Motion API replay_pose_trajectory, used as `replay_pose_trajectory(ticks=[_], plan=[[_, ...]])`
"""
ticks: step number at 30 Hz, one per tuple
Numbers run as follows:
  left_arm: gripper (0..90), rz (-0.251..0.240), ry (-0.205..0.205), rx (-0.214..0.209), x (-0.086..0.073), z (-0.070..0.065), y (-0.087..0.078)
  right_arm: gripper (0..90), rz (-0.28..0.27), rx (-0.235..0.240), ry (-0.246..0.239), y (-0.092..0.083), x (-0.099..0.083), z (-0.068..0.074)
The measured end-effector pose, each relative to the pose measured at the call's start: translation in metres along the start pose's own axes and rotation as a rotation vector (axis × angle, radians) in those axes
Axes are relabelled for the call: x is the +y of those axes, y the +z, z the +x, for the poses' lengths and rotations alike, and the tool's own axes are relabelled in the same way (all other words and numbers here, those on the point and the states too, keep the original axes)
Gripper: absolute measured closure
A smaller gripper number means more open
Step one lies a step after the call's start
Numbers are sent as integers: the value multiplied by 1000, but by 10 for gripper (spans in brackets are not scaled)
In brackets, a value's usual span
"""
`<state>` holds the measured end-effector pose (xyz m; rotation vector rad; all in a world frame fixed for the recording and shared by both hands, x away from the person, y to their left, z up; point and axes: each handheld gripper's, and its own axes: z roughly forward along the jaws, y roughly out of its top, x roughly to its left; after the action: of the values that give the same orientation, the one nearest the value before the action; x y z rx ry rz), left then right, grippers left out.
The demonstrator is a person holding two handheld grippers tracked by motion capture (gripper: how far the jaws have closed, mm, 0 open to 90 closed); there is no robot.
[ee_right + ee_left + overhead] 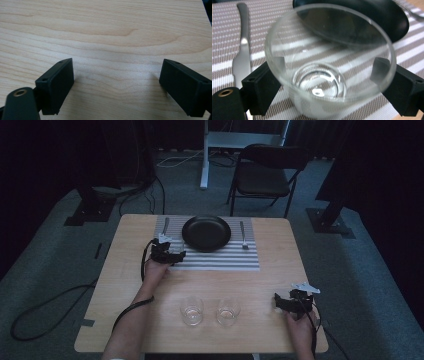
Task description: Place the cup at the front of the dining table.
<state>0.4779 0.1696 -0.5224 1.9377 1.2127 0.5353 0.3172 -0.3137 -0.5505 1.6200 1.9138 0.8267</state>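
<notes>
A clear empty glass point(329, 62) stands upright on the striped placemat point(274, 50), between the two black jaws of my left gripper point(327, 77). The jaws stand wide on either side of the glass, and the pads do not appear to press on it. In the high view my left gripper point(176, 256) is at the placemat's front left corner, just left of the black plate point(206, 232). My right gripper point(278, 302) rests low over the bare wood at the table's front right; its jaws point(116, 85) are open with nothing between them.
A knife point(165, 226) lies left of the plate and a fork point(243, 235) right of it, both on the placemat point(220, 260). Two more empty glasses point(192, 310) point(228, 311) stand side by side near the table's front edge. A chair point(265, 175) stands beyond the table.
</notes>
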Motion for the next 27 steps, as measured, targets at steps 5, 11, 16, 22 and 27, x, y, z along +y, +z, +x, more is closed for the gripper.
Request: replay_pose_trajectory(ticks=[5, 11, 16, 22, 27], plan=[[77, 24, -7, -8, -4, -3, -5, 118, 0, 0, 0, 0, 0, 0], [77, 52, -48, -42, -14, -2, -14, 119, 0, 0, 0, 0, 0, 0], [77, 62, -61, -49, -25, -3, -24, 118, 0, 0, 0, 0, 0, 0], [77, 74, -87, -86, -33, -1, -32, 118, 0, 0, 0, 0, 0, 0], [77, 67, -74, -75, -36, -3, -38, 119, 0, 0, 0, 0, 0, 0]])
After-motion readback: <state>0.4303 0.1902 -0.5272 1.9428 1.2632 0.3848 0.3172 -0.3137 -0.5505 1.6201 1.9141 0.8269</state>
